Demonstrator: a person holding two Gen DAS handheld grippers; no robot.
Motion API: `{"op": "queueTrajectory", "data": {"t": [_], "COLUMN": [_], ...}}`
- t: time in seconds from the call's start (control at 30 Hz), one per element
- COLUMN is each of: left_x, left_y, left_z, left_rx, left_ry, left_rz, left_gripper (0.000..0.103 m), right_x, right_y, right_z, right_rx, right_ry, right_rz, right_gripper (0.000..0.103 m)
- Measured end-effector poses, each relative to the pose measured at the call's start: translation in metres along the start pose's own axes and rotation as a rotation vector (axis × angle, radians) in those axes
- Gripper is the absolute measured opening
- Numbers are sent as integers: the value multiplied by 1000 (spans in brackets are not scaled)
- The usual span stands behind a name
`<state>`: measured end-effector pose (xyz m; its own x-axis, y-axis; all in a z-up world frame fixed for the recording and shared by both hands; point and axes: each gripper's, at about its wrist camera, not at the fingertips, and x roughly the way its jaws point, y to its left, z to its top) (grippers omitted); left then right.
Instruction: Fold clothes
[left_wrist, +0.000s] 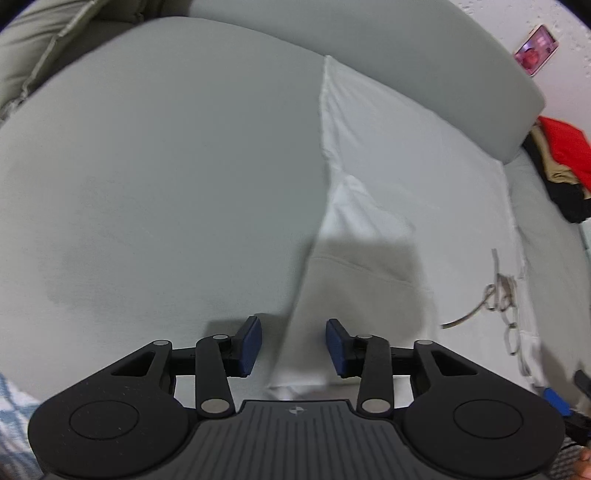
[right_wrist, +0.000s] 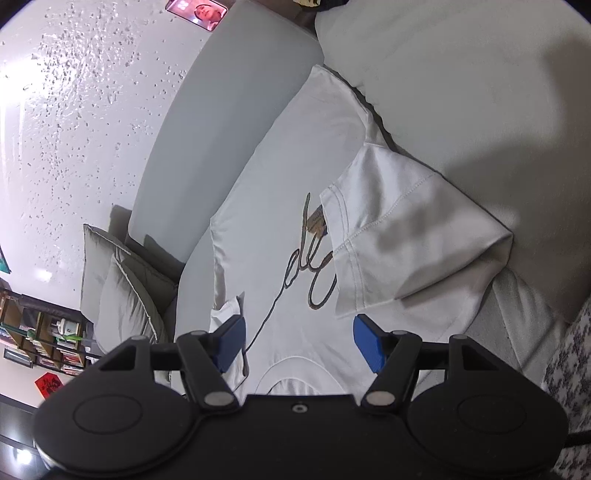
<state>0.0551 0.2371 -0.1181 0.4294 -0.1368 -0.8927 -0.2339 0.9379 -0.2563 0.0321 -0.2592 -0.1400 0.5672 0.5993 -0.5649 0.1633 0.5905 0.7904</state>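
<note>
Both claws, left claw (left_wrist: 294, 347) and right claw (right_wrist: 299, 341), hang released over the white T-shirt (right_wrist: 295, 206) on the sofa (left_wrist: 147, 166), one sleeve (right_wrist: 413, 236) folded inward; pinch hems cleanly, keeping layers flat.

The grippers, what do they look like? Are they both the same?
Nearly. The left gripper and right gripper are both black, with two round discs, silver rivets on the linkage bars and blue ribbed pads on the fingers. The left one shows a grey grooved plate with a small cross mark; the right one's middle is plain black with a small screw hole.
</note>
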Motion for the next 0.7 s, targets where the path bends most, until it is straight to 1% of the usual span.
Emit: {"op": "queueTrajectory", "data": {"t": [0.03, 0.07, 0.2, 0.23, 0.27, 0.3, 0.37, 0.4, 0.47, 0.53, 0.57, 0.6, 0.63, 0.67, 0.7], "left_x": [0, 0, 1, 1, 1, -4, -15, -22, -36, -44, -42, -35, -23, -10, 2], "left_y": [-3, -6, -18, -21, -24, -29, -40, -45, -53, -62, -66, -71, -74, -76, -79], "left_z": [-1, -2, -7, -8, -9, -11, -15, -18, -25, -27, -25, -22, -14, -6, 2], "left_rx": [8, 17, 50, 58, 67, 91, 147, 183, 259, 331, 360, 377, 365, 349, 332], "left_ry": [0, 0, 0, -1, -1, -14, -46, -86, -177, -251, -267, -265, -246, -223, -201], "left_rz": [15, 30, 91, 106, 122, 151, 216, 234, 265, 248, 226, 207, 192, 177, 163], "left_gripper": [1, 0, 3, 5, 9, 13, 17, 20, 21, 19, 19, 18, 16, 16, 16], "right_x": [0, 0, -1, -1, -3, -4, -8, -12, -19, -20, -18, -13, -5, 5, 16], "right_y": [0, -1, -1, 0, 0, 0, 1, 0, -2, -6, -7, -7, -5, -3, -1], "right_z": [0, 1, 4, 5, 7, 9, 14, 18, 25, 35, 41, 47, 53, 60, 66], "right_rx": [0, 1, -16, -25, -33, -41, -58, -66, -83, -103, -118, -148, -184, -204, -223], "right_ry": [-2, -3, -16, -20, -28, -35, -51, -68, -104, -131, -139, -141, -137, -125, -114], "right_rz": [-2, -5, -27, -36, -49, -61, -86, -100, -130, -197, -239, -277, -309, -323, -336], "right_gripper": [63, 63, 63, 63, 63, 64, 66, 69, 71, 70, 56, 31, 22, 18, 18]}}
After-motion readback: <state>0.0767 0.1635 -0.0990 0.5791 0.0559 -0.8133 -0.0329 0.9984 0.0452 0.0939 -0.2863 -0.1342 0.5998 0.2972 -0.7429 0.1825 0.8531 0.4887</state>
